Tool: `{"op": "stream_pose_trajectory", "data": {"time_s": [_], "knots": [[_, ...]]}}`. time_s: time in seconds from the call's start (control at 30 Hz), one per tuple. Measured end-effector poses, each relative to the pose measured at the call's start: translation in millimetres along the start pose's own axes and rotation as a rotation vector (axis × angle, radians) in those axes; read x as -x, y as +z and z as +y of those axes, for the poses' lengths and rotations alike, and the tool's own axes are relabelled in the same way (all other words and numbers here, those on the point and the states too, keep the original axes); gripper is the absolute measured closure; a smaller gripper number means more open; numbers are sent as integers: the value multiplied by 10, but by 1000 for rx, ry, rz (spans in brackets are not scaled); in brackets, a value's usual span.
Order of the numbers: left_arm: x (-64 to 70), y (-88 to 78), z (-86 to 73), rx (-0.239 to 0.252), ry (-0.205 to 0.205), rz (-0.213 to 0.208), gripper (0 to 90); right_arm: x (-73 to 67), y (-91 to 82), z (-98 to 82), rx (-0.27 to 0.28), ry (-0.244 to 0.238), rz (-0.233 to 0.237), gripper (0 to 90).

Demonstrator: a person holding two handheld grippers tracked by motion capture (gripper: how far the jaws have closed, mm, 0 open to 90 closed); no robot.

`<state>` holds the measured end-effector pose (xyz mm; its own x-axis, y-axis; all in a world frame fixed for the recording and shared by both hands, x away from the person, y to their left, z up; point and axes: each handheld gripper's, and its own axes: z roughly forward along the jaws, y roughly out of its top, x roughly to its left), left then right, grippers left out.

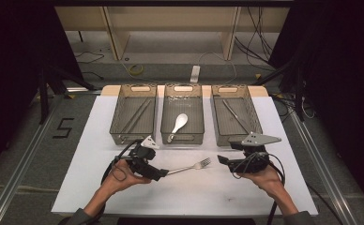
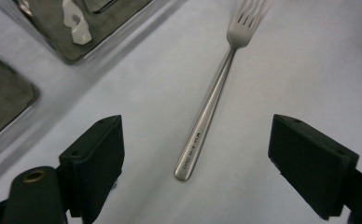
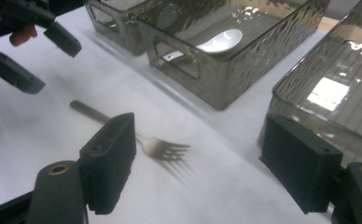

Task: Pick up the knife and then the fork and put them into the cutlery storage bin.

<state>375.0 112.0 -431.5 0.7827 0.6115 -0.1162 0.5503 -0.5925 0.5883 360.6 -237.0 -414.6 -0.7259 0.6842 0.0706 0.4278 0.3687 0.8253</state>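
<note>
**Table stock: three bins, one loose fork, two open claws**

1. White rectangular table sheet: it carries everything listed below.
2. Three grey perforated metal bins in a row along the far side. The left bin holds two long thin dark sticks. The middle bin holds item 5. The right bin holds one slim dark utensil; its kind cannot be told.
3. Your left gripper, black, in your left hand: jaws spread wide, holding nothing, one on either side of the fork's handle end without touching it.
4. Your right gripper, black with a grey three-cornered plate on top, in your right hand: jaws likewise apart and empty, pointing toward the fork's tines from just beside the right bin.
5. White ceramic soup spoon: lying in the middle bin, bowl toward the far end.
6. Silver stainless-steel fork: flat on the sheet between your two grippers, in front of the middle bin, tines toward your right gripper.
</note>
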Motion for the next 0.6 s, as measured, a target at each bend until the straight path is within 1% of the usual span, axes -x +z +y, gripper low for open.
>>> {"op": "stream_pose_trajectory", "data": {"time_s": [0.13,0.17,0.2,0.23,0.27,0.33,0.4,0.5,0.57,0.6], "knots": [[13,53,65,-54,19,-4,203,-45,-5,-46,-5,-3,6,263],[16,69,75,-62,16,-7,207,-53,-7,-55,-7,-5,8,262],[9,81,86,-77,23,-11,213,-63,-14,-65,-9,-6,11,260],[14,95,94,-85,15,-13,221,-70,-23,-75,-10,-9,11,260],[15,105,105,-98,22,-12,230,-74,-36,-86,-10,-10,10,260],[19,127,132,-133,38,-4,256,-77,-55,-110,-9,0,9,261],[26,169,160,-154,41,-5,296,-79,-66,-133,-10,7,5,261],[25,256,201,-177,49,-6,342,-100,-76,-166,-15,6,10,266],[20,303,209,-193,51,-17,370,-116,-78,-189,-21,1,13,267],[18,319,210,-203,56,-14,382,-122,-76,-199,-25,-2,11,266]]}}
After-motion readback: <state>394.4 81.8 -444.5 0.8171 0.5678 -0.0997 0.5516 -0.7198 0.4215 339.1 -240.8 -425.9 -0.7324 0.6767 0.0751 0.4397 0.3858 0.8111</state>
